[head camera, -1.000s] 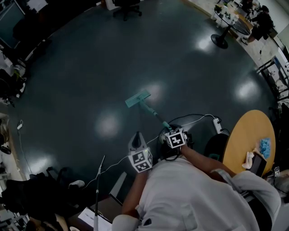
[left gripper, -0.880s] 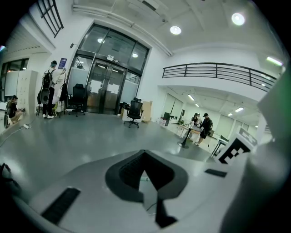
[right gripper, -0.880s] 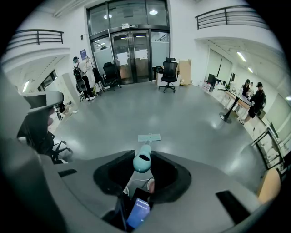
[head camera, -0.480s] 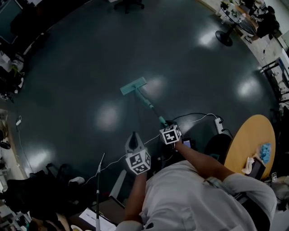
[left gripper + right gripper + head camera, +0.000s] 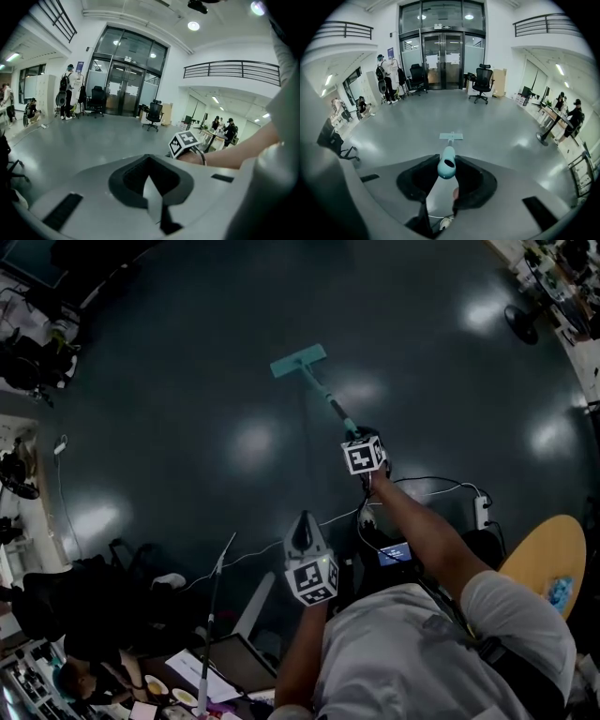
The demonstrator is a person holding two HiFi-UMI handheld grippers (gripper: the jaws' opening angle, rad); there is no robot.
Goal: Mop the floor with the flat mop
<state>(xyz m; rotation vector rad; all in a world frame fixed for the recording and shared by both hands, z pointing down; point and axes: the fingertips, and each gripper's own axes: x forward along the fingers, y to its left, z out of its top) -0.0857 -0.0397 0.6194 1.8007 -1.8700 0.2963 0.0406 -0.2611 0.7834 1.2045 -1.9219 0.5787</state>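
The flat mop lies with its teal head (image 5: 298, 360) on the dark glossy floor, and its thin handle (image 5: 328, 399) runs back toward me. My right gripper (image 5: 361, 439) is shut on the handle's near end, arm stretched forward. In the right gripper view the teal handle tip (image 5: 446, 167) sits between the jaws, with the mop head (image 5: 451, 136) beyond it on the floor. My left gripper (image 5: 302, 526) hangs nearer my body, apart from the mop. Its jaws are together with nothing in them (image 5: 150, 180), and the right gripper's marker cube (image 5: 186, 143) shows ahead.
A white cable (image 5: 422, 486) and a power strip (image 5: 483, 512) lie on the floor by my right arm. A round yellow table (image 5: 544, 554) stands at right. Office chairs (image 5: 482, 83) and standing people (image 5: 389, 75) are near the glass doors (image 5: 443, 58). Bags and clutter (image 5: 84, 615) fill the left.
The right arm has stretched out and pushed the mop head farther away across the floor. The left gripper has stayed near my body.
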